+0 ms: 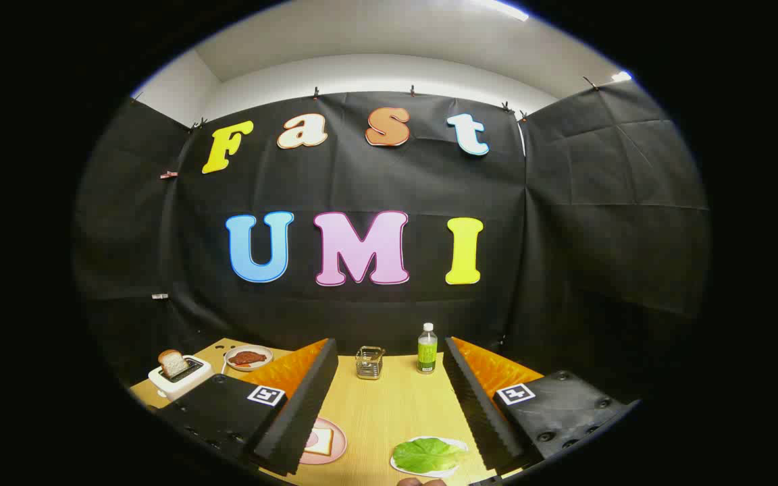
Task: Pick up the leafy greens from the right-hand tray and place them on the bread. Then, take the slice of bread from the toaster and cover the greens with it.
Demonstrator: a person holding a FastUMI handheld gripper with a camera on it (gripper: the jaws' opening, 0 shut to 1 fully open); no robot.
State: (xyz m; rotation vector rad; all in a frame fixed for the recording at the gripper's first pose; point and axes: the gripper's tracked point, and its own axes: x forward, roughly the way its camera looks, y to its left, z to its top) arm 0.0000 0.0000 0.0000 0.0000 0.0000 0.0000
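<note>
You are holding the gripper (389,405) up above a wooden table (389,412), and its two fingers are standing wide apart with nothing between them. They are not touching anything.

The leafy greens (427,455) are lying flat on a white tray (460,445). That tray is sitting low on the table, in the gap between the fingers, close to the right finger (480,405). The greens are one big bright leaf, and it is covering most of the tray.

A slice of bread (321,442) is lying on a pink plate (339,442), just beside the left finger (301,412). Part of the plate is hiding behind that finger. The plate and the tray of greens are near each other, with bare table between them.

Past the left finger, a white toaster (179,376) is sitting near the table's far left corner. A second slice of bread (173,363) is sticking up out of its slot. Just beside the toaster, a small plate with something red on it (248,358) is resting on the table.

Far ahead, beyond the fingers, a little wire holder (369,362) is standing on the table, and a bottle with a green label (427,348) is standing upright beside it. Behind them the booth's black cloth wall (598,223) is hanging.
</note>
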